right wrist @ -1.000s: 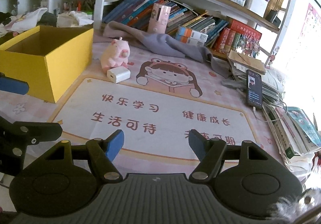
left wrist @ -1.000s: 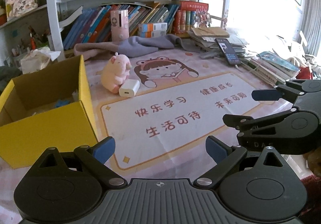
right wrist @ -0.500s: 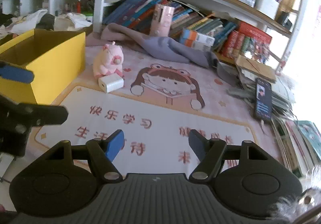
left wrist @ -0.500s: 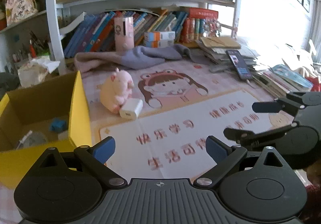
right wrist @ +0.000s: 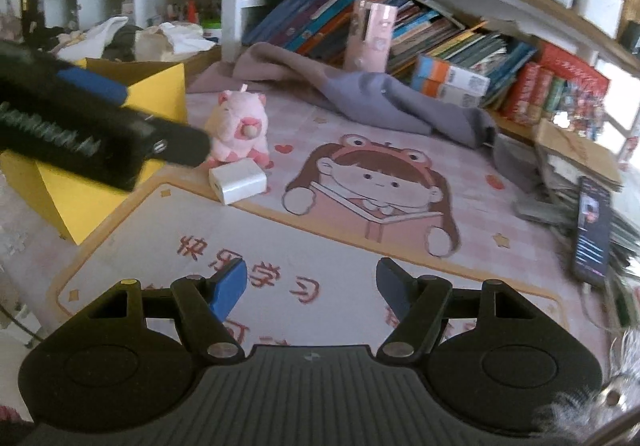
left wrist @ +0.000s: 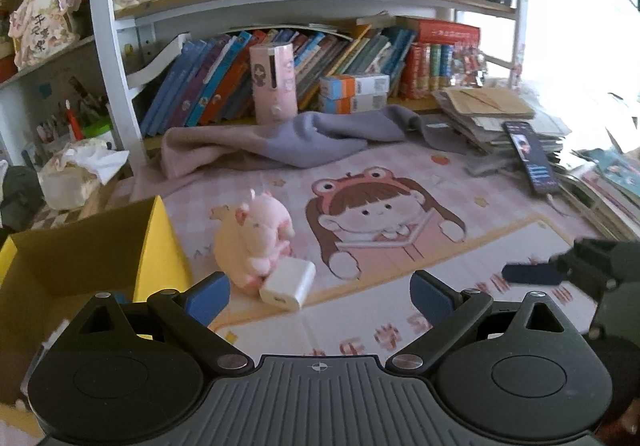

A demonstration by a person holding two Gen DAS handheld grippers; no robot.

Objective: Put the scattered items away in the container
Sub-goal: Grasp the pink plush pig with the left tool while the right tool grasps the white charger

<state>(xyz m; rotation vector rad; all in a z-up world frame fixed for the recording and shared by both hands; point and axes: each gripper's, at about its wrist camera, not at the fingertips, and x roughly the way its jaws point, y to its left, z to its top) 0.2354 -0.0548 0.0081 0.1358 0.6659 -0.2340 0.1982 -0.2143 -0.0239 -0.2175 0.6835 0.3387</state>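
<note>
A pink plush pig [left wrist: 256, 242] [right wrist: 240, 130] sits on the cartoon desk mat [left wrist: 384, 222], with a white charger block [left wrist: 287, 284] [right wrist: 237, 182] touching its front. The yellow cardboard box [left wrist: 80, 266] [right wrist: 160, 86] stands open just left of them. My left gripper [left wrist: 320, 296] is open and empty, close in front of the charger and pig. My right gripper [right wrist: 312, 288] is open and empty, above the mat's printed text, further back. In the right wrist view the left gripper [right wrist: 92, 126] crosses in front of the box.
A grey cloth [left wrist: 288, 142] lies behind the pig. A pink cylinder [left wrist: 274, 82] and rows of books stand on the shelf. A phone [left wrist: 530, 156] rests on a paper stack at right. A tissue pack [left wrist: 72, 174] sits at far left.
Both grippers have moved forward toward the pig and charger, which now appear larger and nearer. The left gripper has come alongside the box. Jaws stayed open.
</note>
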